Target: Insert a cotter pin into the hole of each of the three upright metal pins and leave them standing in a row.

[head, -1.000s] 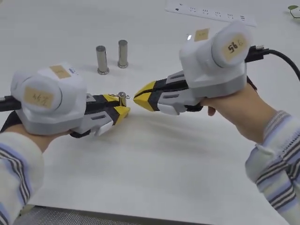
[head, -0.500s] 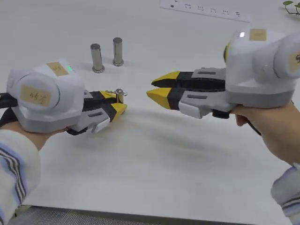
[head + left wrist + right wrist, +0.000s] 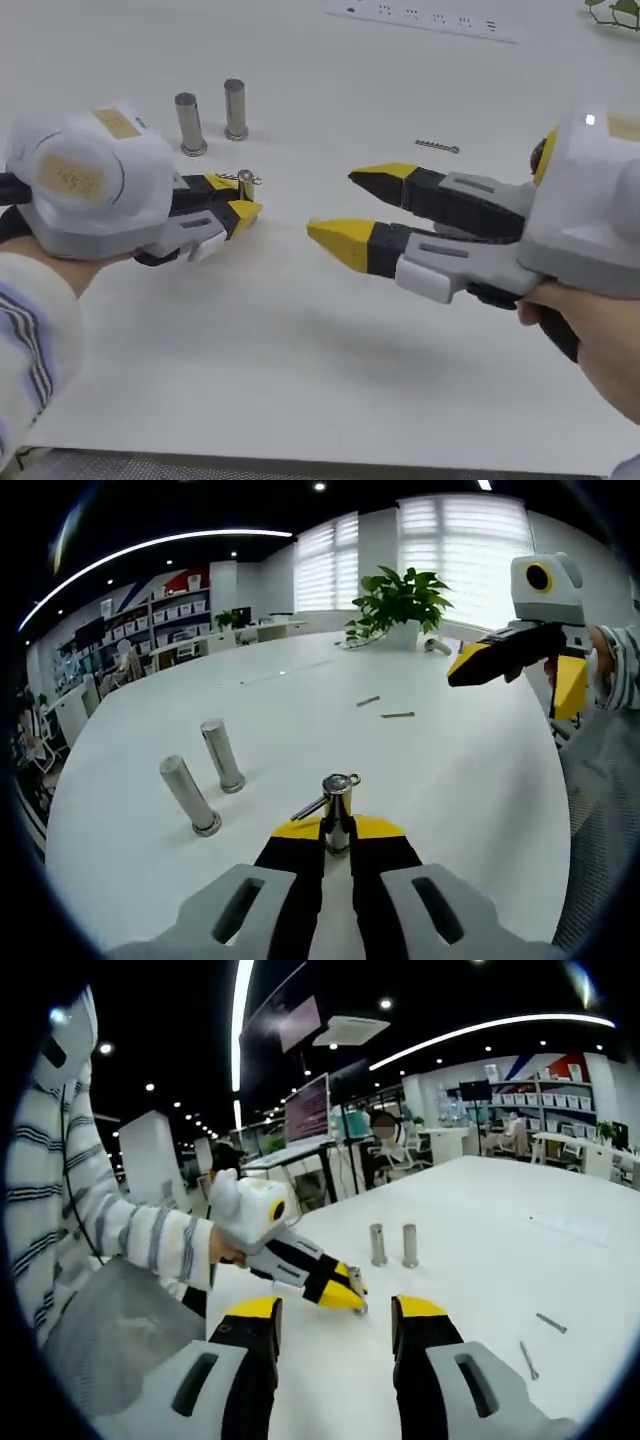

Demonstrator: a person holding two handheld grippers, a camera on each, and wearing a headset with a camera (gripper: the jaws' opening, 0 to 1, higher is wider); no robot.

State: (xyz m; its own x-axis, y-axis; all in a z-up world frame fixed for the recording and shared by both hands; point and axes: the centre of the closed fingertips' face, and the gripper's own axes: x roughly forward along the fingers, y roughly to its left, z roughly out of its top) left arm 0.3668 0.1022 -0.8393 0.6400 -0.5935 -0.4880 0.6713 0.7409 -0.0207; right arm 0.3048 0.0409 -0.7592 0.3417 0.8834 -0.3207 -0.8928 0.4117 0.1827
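Note:
My left gripper [image 3: 242,196] is shut on a short metal pin [image 3: 245,182], held upright just above the table. A cotter pin [image 3: 316,804] sticks through the hole near its top. In the left gripper view the held metal pin [image 3: 338,808] stands between the yellow jaws [image 3: 338,832]. Two more metal pins [image 3: 186,125] [image 3: 235,110] stand upright side by side behind it. My right gripper [image 3: 352,205] is open wide and holds nothing, a hand's width to the right of the held pin. A loose cotter pin [image 3: 437,147] lies on the table beyond it.
The white table [image 3: 300,340] has free room in front. A white power strip [image 3: 430,18] lies along the far edge, and a potted plant [image 3: 400,600] stands at the far corner. Two loose cotter pins [image 3: 368,701] [image 3: 397,716] lie apart from the upright pins.
My right gripper went from shut at the held pin's top to wide open, and drew back to the right. The cotter pin stays in the pin. The left gripper barely moved.

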